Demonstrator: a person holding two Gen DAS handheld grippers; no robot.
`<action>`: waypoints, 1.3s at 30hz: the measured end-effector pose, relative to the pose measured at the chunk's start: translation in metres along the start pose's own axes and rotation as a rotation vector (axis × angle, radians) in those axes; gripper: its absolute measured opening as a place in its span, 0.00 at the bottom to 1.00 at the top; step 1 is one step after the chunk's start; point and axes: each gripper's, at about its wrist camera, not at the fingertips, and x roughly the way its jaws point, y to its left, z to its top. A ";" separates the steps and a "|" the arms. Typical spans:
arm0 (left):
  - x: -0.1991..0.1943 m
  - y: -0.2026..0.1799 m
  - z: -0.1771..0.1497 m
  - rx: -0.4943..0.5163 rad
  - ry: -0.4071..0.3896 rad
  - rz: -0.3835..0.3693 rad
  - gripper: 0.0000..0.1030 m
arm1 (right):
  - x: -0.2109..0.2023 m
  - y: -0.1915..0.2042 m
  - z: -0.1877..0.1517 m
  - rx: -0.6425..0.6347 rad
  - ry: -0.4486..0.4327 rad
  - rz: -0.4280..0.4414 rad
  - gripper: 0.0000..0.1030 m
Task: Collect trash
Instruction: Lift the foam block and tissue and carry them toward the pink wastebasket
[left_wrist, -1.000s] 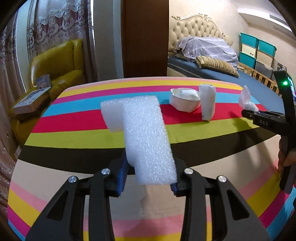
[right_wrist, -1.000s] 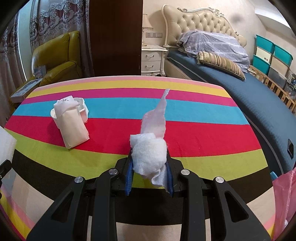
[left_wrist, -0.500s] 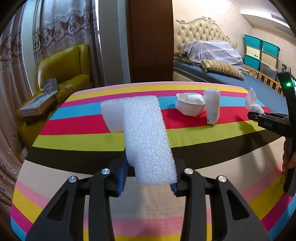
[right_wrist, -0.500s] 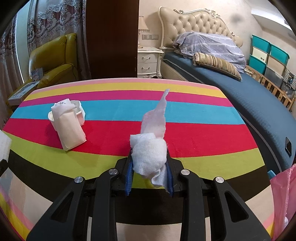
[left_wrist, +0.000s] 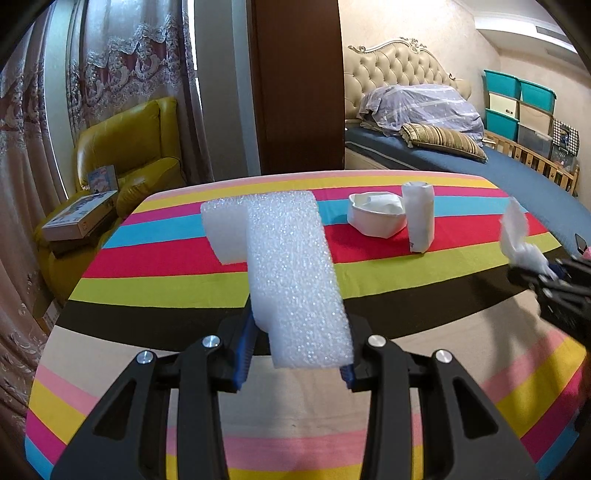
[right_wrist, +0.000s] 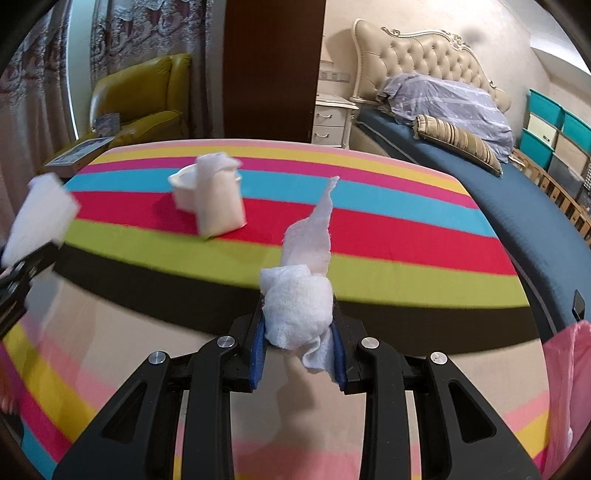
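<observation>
Between left tool (left_wrist: 291, 354) pads: foam (left_wrist: 291, 273)

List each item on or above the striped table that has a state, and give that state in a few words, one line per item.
Left hand-held gripper: shut on the foam block.
Foam block: held clear of the table.
Right hand-held gripper: shut on the tissue wad.
Tissue wad: crumpled, tail sticking up.
White bowl: lying tilted on the table.
Paper cup: standing upright beside the bowl.
</observation>
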 end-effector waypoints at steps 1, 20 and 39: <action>0.000 0.000 0.000 0.001 -0.001 0.004 0.35 | -0.008 0.001 -0.006 -0.003 -0.006 0.002 0.28; -0.027 -0.070 -0.010 0.104 0.011 -0.238 0.35 | -0.083 -0.059 -0.071 0.095 -0.054 0.035 0.28; -0.058 -0.200 -0.015 0.285 0.085 -0.518 0.36 | -0.143 -0.166 -0.114 0.225 -0.139 -0.109 0.28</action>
